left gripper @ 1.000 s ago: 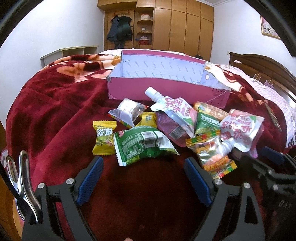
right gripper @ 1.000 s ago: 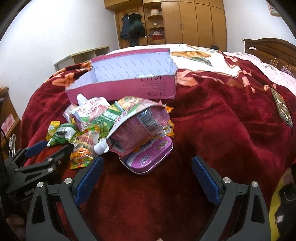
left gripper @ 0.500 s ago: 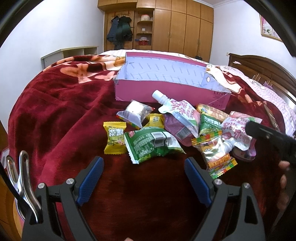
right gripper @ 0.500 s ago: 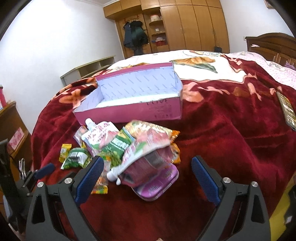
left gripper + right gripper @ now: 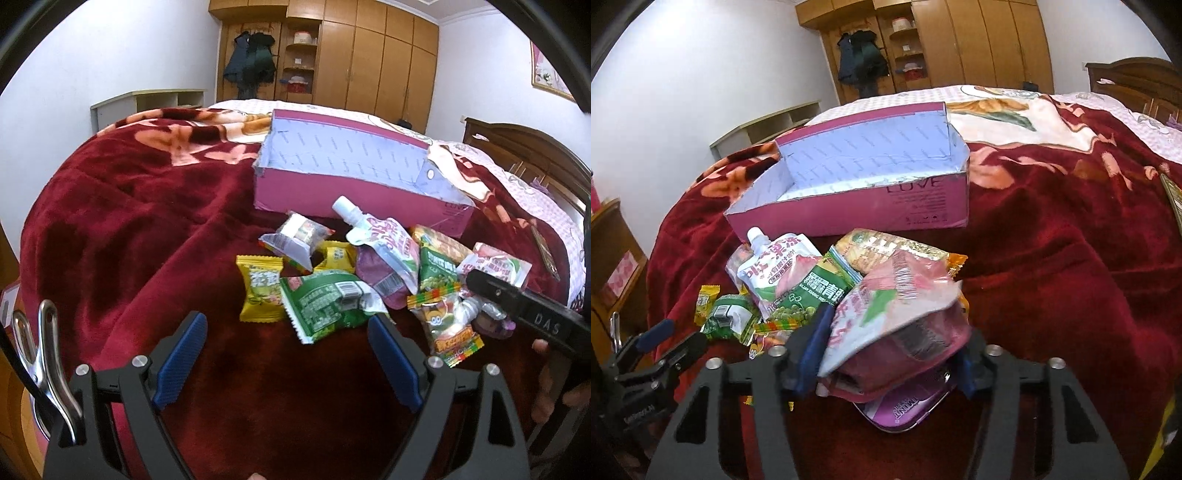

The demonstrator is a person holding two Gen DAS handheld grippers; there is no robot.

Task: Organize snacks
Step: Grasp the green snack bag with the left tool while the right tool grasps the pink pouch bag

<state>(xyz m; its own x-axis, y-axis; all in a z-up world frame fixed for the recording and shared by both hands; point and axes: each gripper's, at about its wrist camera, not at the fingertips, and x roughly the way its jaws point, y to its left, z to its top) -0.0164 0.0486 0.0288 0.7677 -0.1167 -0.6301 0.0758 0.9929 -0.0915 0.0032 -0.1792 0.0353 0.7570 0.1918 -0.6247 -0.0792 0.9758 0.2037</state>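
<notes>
One bed [image 5: 140, 236] under a dark red blanket carries everything; one pink box [image 5: 871, 206] lies far of the heap, its pale lining bare, nothing inside that shows; the snacks sit near it: two spouted pouches, one white [image 5: 775, 266], one pink [image 5: 897, 325]; two green packets [image 5: 325, 302] [image 5: 812, 291]; two yellow candies [image 5: 260, 288] [image 5: 338, 254]; one purple tin [image 5: 905, 406] beneath the pink pouch. The right gripper [image 5: 886, 365] has jaws closing around that pouch; the left gripper [image 5: 284, 354] has jaws spread, nothing between them.
</notes>
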